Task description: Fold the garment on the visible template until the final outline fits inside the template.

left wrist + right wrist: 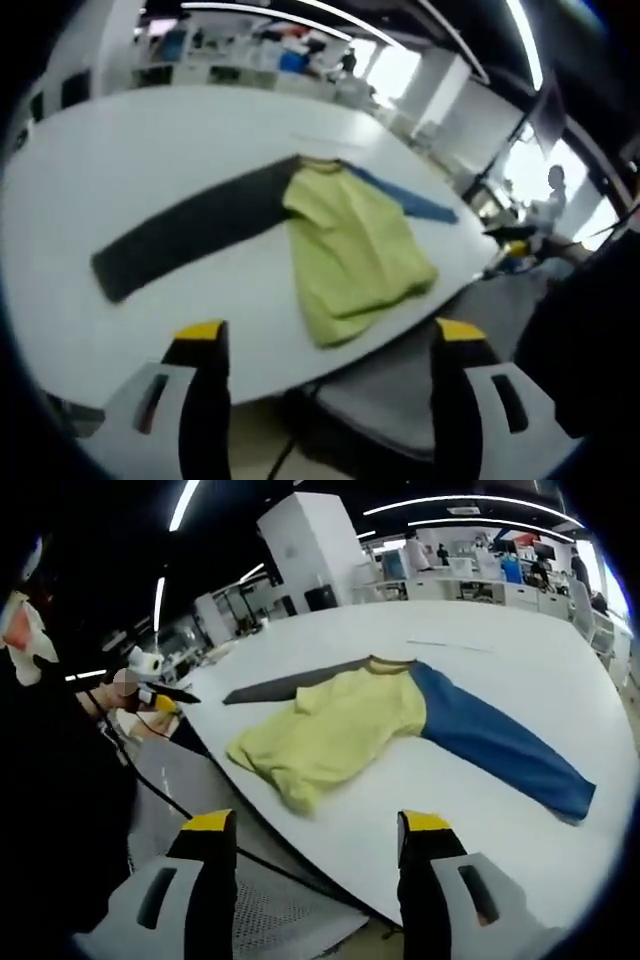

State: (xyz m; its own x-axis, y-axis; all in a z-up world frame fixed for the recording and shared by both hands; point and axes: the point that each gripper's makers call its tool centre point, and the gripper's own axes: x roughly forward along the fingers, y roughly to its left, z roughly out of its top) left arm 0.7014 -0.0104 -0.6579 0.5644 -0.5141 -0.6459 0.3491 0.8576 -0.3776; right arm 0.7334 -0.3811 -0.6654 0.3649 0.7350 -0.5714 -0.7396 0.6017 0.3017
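Shirt [355,245] lies spread on the white table [150,150] ahead of both the left gripper [330,345] and right gripper [318,830], sleeves out for folding, jaws apart, holding nothing.

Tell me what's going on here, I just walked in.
A person holds a hand-held gripper in each hand over a large white table. A yellow shirt with one dark grey sleeve and one blue sleeve lies spread on it, sleeves stretched out, not yet folded. The left hand-held gripper and the right hand-held gripper are both open and off the shirt, near the table's edge.
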